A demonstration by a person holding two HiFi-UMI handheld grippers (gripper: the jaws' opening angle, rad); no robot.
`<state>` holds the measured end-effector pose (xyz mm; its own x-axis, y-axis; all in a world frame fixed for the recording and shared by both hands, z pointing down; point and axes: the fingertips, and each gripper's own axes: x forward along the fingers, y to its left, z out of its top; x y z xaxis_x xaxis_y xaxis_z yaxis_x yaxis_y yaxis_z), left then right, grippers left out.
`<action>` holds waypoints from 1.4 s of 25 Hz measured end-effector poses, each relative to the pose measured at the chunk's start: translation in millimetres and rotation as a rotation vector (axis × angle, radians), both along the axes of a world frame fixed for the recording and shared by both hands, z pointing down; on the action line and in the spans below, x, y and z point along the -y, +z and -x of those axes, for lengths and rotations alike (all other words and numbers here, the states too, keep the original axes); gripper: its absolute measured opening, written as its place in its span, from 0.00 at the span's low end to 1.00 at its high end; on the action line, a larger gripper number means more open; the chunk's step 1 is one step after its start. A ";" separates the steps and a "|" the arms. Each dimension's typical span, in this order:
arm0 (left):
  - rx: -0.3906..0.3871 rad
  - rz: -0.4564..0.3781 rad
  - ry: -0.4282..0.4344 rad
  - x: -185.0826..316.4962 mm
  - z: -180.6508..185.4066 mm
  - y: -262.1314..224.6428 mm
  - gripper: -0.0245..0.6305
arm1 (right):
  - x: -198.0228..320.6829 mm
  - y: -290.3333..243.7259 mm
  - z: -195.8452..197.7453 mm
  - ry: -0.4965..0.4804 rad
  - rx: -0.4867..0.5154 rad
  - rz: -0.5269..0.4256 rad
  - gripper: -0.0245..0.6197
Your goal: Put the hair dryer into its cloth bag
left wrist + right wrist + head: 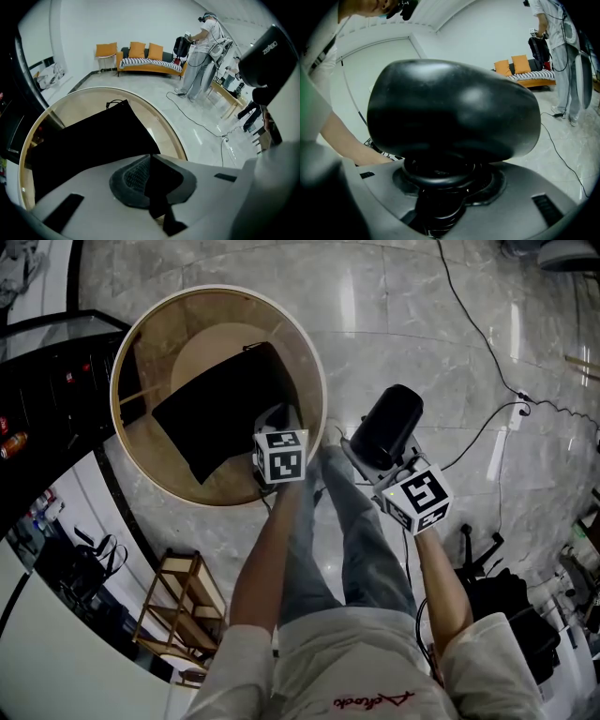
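A black cloth bag (220, 409) lies flat on a round wooden table (314, 381). My left gripper (274, 420) reaches steeply down to the bag's near corner. In the left gripper view the left gripper (151, 180) is shut, with a fold of the black bag (93, 140) pinched between its pads. My right gripper (370, 451) hangs over the floor just right of the table and holds a black hair dryer (389, 423). The right gripper view shows the right gripper (440, 187) clamped round the dryer's neck, under its rounded body (450, 108). The dryer (265, 56) also shows in the left gripper view.
A black cable (478, 334) runs across the marble floor to a plug at the right. A small wooden rack (183, 601) stands near the table's foot, and a dark counter (47, 381) lies at the left. Farther off are an orange sofa (150, 61) and another person (201, 51).
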<state>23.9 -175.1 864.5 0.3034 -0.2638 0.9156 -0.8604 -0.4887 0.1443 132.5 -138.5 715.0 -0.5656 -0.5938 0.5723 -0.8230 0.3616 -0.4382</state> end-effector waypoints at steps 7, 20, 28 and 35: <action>-0.051 -0.066 -0.026 0.5 1.0 -21.5 0.09 | -3.4 6.2 3.3 -0.027 -0.003 0.012 0.39; -0.163 -0.218 -0.148 -10.1 27.9 -87.5 0.09 | -5.2 30.3 34.2 -0.312 -0.158 0.039 0.39; -0.203 -0.294 -0.216 -15.0 41.3 -107.4 0.09 | -8.0 74.1 65.4 -0.813 -0.405 0.091 0.39; -0.240 -0.335 -0.235 -15.5 46.4 -120.9 0.09 | -8.2 113.6 71.7 -1.201 -0.616 0.189 0.39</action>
